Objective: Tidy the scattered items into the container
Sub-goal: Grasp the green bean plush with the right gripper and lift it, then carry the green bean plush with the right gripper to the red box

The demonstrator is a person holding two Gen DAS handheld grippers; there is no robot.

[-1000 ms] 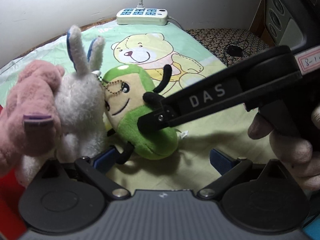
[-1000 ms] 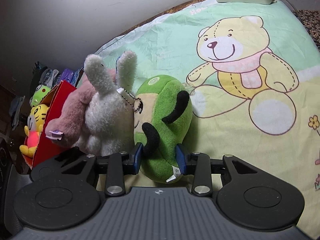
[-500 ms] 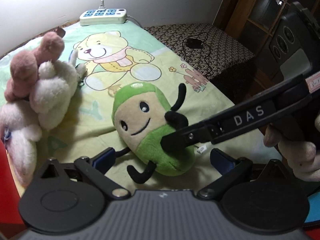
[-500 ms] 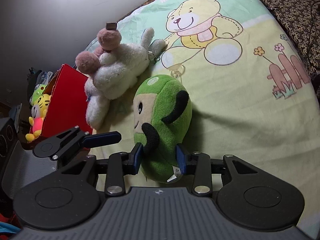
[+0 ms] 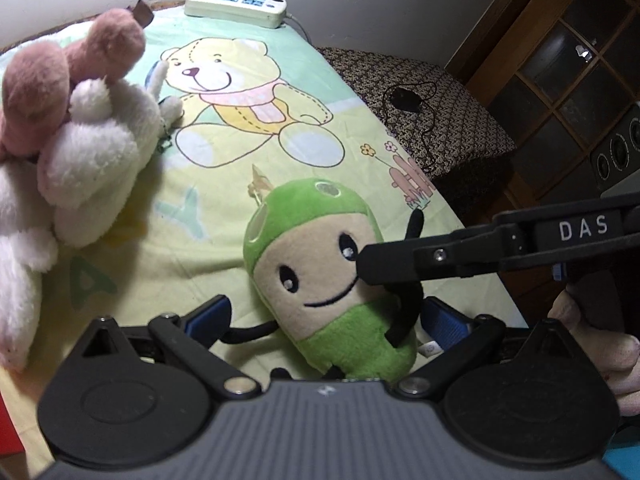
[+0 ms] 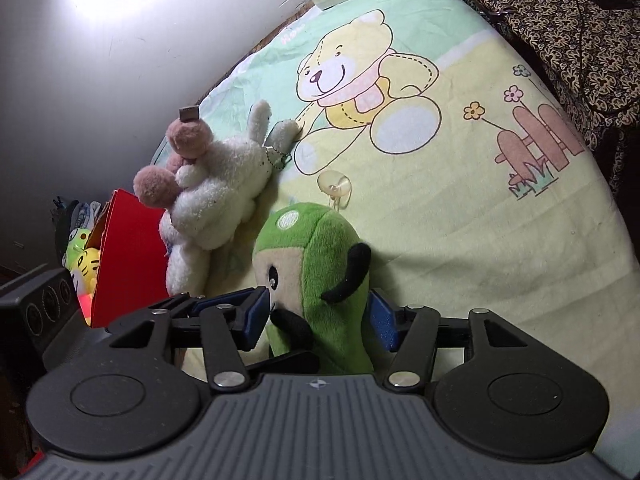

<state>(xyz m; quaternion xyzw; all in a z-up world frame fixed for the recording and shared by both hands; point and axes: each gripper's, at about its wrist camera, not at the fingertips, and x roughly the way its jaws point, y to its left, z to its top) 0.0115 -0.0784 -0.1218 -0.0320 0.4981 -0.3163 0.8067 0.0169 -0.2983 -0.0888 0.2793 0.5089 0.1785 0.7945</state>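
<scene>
A green plush (image 5: 320, 276) with a beige face and black limbs lies on the printed bed cover, between the two blue pads of my left gripper (image 5: 326, 320), which is open and clear of it. From the right, one black finger (image 5: 404, 264) of my right gripper reaches across its face. In the right wrist view the same plush (image 6: 320, 264) sits between the pads of my right gripper (image 6: 318, 316); those jaws are opening and no longer squeeze it. The red container (image 6: 128, 256) stands at the left with a yellow toy (image 6: 88, 260) inside.
A white plush and a pink plush (image 6: 216, 188) lie piled against the red box; they show at the left (image 5: 92, 148) in the left wrist view. A power strip (image 5: 236, 4) lies at the bed's far end. A patterned stool (image 5: 420, 120) with a cable stands to the right.
The green plush was pulled away from the white and pink pile across the cover. My right jaws, shut on it before, have widened. My left gripper now straddles it.
</scene>
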